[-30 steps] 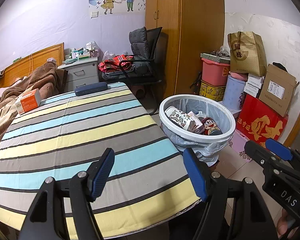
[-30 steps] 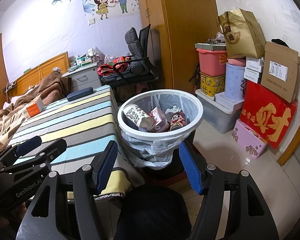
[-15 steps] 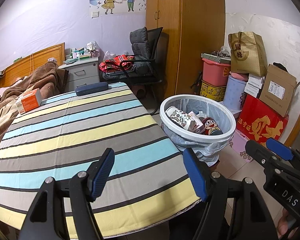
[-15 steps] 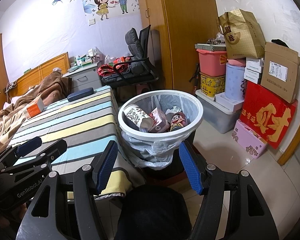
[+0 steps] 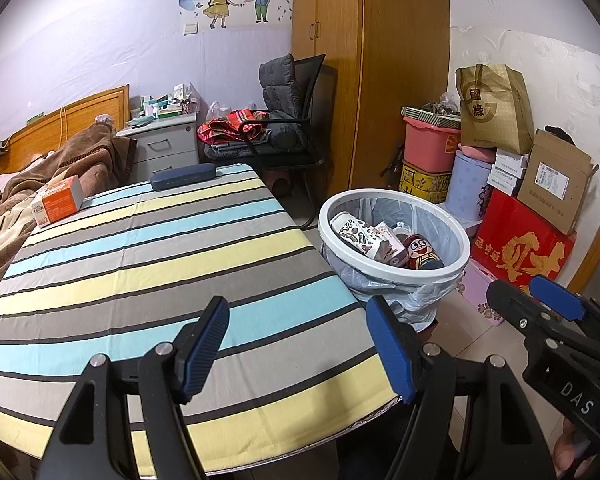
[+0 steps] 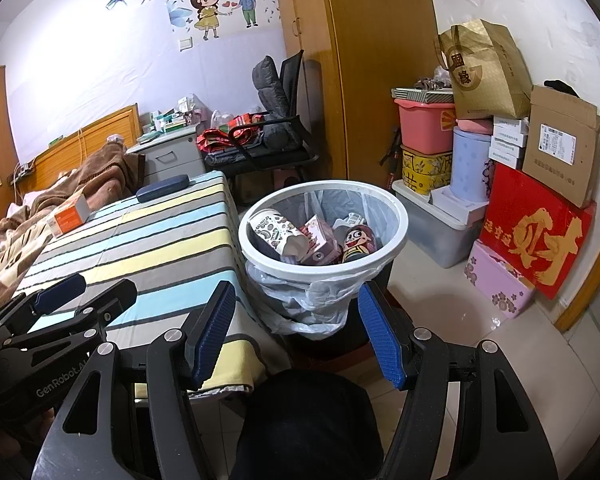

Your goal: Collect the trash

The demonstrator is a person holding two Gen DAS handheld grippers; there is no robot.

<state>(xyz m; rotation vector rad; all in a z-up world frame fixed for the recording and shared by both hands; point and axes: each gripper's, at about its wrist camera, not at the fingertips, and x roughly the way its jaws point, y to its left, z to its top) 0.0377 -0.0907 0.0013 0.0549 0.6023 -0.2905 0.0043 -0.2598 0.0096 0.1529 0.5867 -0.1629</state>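
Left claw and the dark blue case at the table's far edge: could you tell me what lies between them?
Only bare striped tablecloth lies between the left claw and the dark blue case, as the left wrist view shows.

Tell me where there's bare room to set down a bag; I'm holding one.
The striped table is bare from the orange box and dark blue case at its far edge down to the near edge. Floor tile right of the trash bin is free. The boxes along the wall are crowded.
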